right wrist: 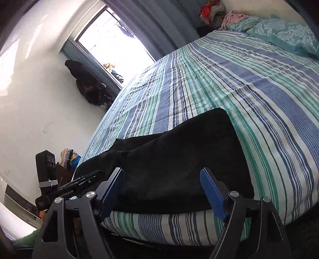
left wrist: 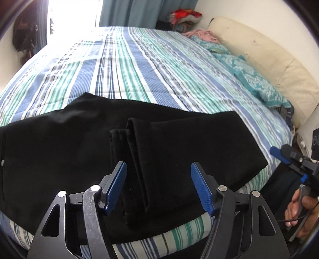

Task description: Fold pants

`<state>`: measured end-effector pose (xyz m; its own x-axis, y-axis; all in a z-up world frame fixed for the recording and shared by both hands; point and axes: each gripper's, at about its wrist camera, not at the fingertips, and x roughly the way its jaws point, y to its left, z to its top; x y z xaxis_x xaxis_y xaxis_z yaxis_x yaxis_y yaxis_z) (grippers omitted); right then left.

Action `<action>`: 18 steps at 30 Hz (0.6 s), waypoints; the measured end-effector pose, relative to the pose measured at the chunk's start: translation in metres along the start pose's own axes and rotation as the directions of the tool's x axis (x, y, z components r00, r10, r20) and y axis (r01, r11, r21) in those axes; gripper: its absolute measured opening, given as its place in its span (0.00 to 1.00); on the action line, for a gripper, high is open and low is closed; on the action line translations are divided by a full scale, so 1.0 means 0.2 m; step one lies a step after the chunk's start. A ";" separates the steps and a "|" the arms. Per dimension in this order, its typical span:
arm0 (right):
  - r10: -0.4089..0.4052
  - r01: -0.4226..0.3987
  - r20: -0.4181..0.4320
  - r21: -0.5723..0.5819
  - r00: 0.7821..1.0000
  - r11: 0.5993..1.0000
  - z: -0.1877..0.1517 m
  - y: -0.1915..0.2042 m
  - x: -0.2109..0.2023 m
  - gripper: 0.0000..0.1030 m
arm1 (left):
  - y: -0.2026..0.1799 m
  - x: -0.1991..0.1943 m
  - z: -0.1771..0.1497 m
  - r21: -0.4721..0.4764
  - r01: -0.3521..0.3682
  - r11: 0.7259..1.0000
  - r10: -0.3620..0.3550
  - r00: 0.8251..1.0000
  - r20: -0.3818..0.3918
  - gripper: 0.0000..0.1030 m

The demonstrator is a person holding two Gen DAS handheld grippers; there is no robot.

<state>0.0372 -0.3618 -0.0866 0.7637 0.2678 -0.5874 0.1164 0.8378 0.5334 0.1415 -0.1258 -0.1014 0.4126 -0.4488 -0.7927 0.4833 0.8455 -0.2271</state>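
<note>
Both parted grippers hover just above the folded black pants (left wrist: 179, 143) on the bed

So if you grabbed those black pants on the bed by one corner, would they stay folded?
Probably not. The black pants look soft: they lie in loose layers with rounded fold edges, so a lifted corner would likely droop and the fold open. They seem light, and would probably drag over the striped bedspread rather than slide freely.

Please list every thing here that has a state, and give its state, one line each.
pants: folded over, lying flat on the bed, not gripped
left gripper: open, above the pants
right gripper: open, empty, at the bed edge
curtain: drawn aside from the window
</note>
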 end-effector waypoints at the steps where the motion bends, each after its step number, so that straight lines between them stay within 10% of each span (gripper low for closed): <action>1: -0.014 0.014 0.010 -0.026 1.000 1.000 0.01 0.01 -0.01 0.76 | 0.00 0.03 0.00 -0.003 -0.009 1.000 0.009 1.000 -0.017 0.59; 3: -0.033 0.033 0.006 -0.057 0.999 0.998 0.01 0.02 0.00 0.76 | 0.00 0.07 -0.02 -0.021 -0.036 0.999 0.034 0.997 -0.064 0.07; 11: -0.097 0.101 0.035 -0.118 0.995 0.988 0.02 0.07 -0.01 0.76 | 0.08 -0.06 -0.08 -0.050 -0.068 0.996 0.067 0.998 -0.018 0.07; 18: -0.130 0.090 -0.268 -0.157 0.955 0.983 -0.12 0.05 0.39 0.77 | 0.07 0.03 -0.12 -0.010 -0.105 0.994 0.105 0.994 -0.041 0.25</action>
<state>0.0832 -0.3211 -0.1423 0.5438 0.2742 -0.7932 0.0832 0.9229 0.3761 0.1323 -0.1100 -0.1216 0.4292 -0.3457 -0.8344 0.4297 0.8908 -0.1480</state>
